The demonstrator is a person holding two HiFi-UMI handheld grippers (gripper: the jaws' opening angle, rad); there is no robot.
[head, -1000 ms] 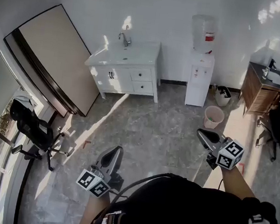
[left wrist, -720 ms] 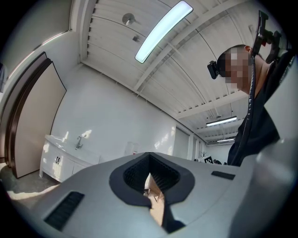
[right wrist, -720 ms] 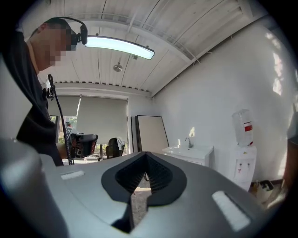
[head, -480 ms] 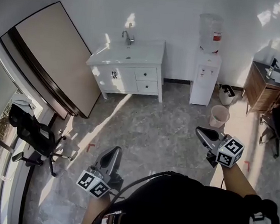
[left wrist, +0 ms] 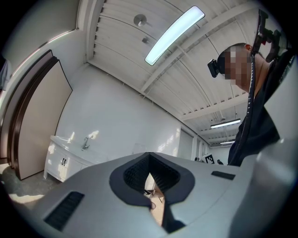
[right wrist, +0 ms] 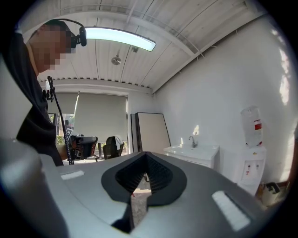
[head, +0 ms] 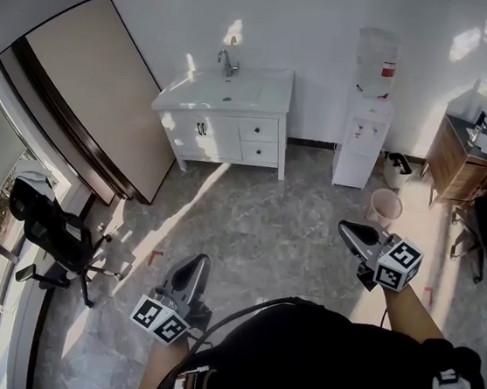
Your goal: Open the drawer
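Observation:
A white vanity cabinet with a sink and tap stands against the far wall. It has two small drawers on its right side, both closed, and reappears small in the left gripper view and the right gripper view. My left gripper is held low at the left, far from the cabinet, with its jaws shut and nothing in them. My right gripper is held at the right, also far away across the floor, jaws together and empty.
A large framed board leans on the left wall. A water dispenser stands right of the vanity, with a pink bin and a wooden sink cabinet further right. A black office chair is at the left.
The person has moved forward across the floor: the vanity and dispenser have shifted right in the head view. Both grippers keep the same pose and their jaws stay shut.

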